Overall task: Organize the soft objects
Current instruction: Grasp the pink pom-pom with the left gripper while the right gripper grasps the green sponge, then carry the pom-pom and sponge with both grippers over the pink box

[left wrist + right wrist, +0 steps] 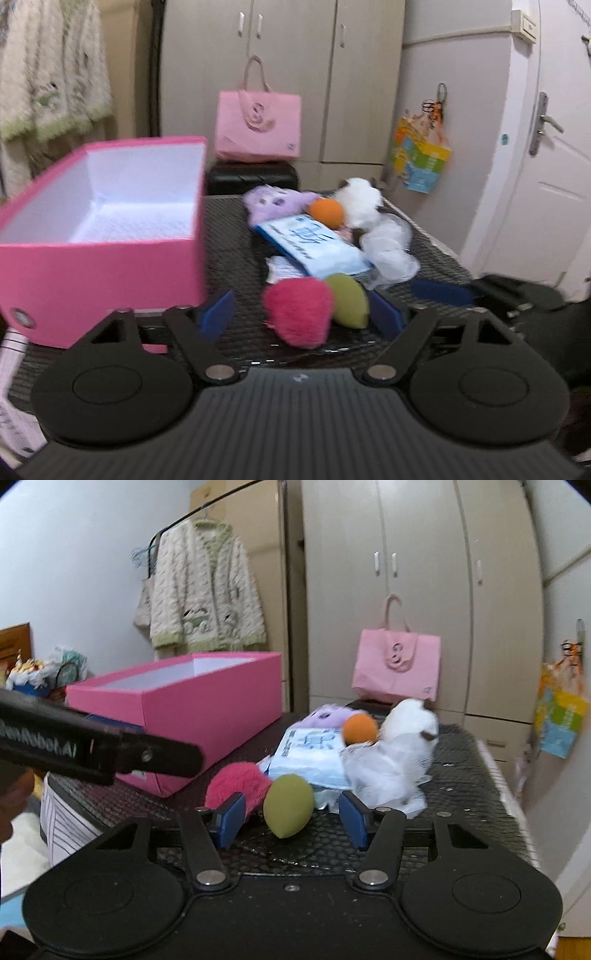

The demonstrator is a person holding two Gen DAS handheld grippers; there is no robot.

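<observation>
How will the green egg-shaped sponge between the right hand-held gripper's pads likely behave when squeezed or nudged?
The green sponge looks like matte foam, so it probably compresses and weighs little. Its rounded egg shape, resting tilted on the mesh table, suggests it may roll or wobble if nudged. The right hand-held gripper straddles it with open jaws, so an off-centre pinch might squirt it out.

From my left gripper (pixel 301 314) I see the blue fingers (pixel 218 314) standing apart on either side of a pink fuzzy ball (pixel 298 312) and an olive-green egg-shaped sponge (pixel 349 301), neither pad pressing on them. Both lie on the dark woven tabletop (pixel 229 236) at the near end of a pile: blue wipes pack (pixel 314 245), orange ball (pixel 327 213), lilac plush (pixel 273 205), white plush (pixel 362 201). The open pink box (pixel 103 273) stands to the left.
</observation>
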